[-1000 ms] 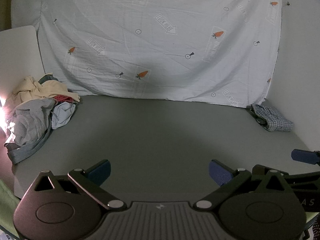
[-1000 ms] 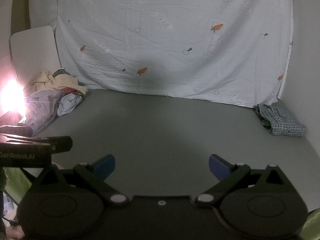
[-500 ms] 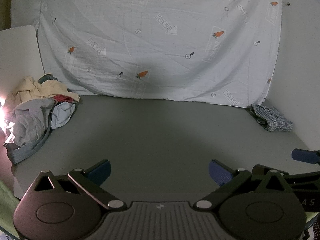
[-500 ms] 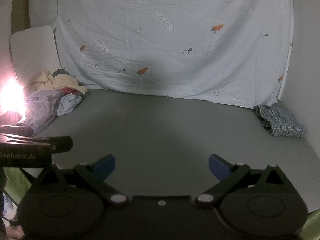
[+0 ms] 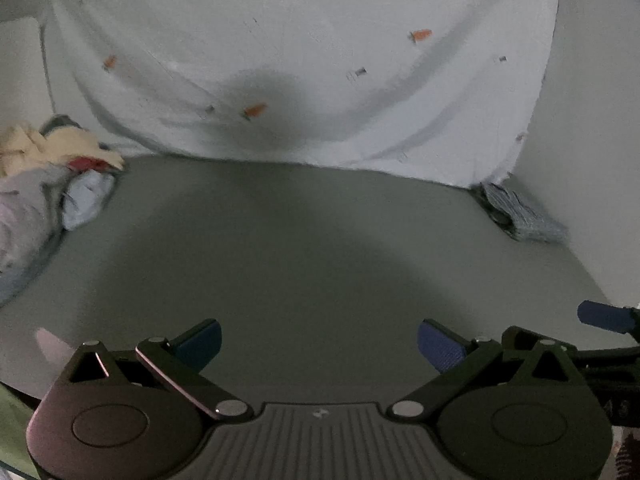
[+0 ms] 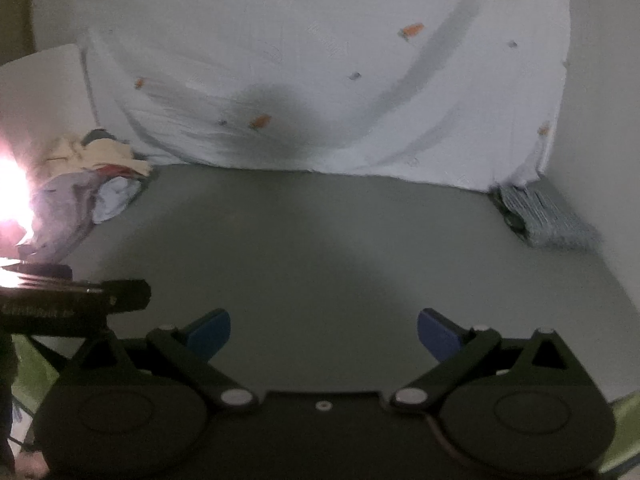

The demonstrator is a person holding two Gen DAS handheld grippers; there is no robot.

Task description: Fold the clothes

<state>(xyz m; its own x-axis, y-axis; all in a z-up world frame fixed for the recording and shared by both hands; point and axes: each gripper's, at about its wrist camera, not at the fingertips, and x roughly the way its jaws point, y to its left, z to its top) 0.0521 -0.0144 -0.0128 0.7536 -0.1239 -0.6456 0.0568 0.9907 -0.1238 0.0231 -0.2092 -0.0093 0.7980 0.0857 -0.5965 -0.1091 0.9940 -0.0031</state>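
Observation:
A heap of crumpled clothes (image 5: 44, 184) in cream, grey, light blue and red lies at the far left of the grey table (image 5: 304, 248); the right wrist view shows the same heap (image 6: 88, 188). A folded checked garment (image 5: 520, 216) rests at the far right corner, seen as the checked garment (image 6: 548, 216) from the other side. My left gripper (image 5: 318, 342) hovers open over the near table edge, holding nothing. My right gripper (image 6: 323, 334) is open and empty too, to the right of the left one. Both views are blurred.
A pale sheet with carrot prints (image 5: 320, 68) hangs behind the table. A white board (image 6: 44, 92) leans at the back left. A bright glare (image 6: 10, 192) washes out the left edge. The left gripper's body (image 6: 72, 300) juts in at the left.
Both views have tilted down and moved forward, so the table fills more of the frame and the picture has blurred. The fingers of both grippers stay spread as before.

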